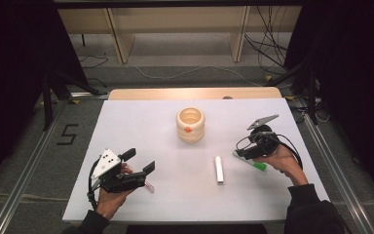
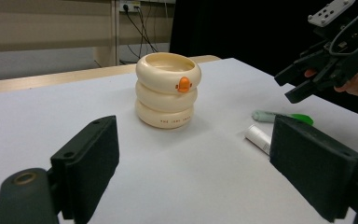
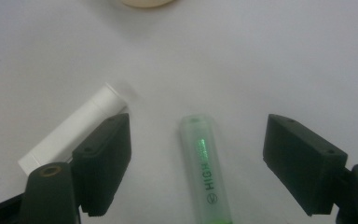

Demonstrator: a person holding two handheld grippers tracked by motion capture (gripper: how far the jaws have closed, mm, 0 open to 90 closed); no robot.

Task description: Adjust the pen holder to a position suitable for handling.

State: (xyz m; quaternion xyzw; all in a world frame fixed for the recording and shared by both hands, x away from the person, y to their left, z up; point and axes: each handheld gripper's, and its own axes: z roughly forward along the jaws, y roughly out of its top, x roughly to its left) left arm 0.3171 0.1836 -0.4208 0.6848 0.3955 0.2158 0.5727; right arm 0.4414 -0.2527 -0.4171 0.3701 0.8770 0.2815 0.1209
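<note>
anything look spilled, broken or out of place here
Nothing stands out. The cream holder stands upright, the green highlighter and white tube lie flat and intact on the table, apart from each other. The right gripper hovers open over the highlighter.

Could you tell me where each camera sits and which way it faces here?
High view: above the person's side, facing forward and down on the table; both forearms enter below.
Left gripper view: rides the left gripper, facing the cream holder.
Right gripper view: rides the right gripper, facing down on the highlighter.
All share the white tube.
</note>
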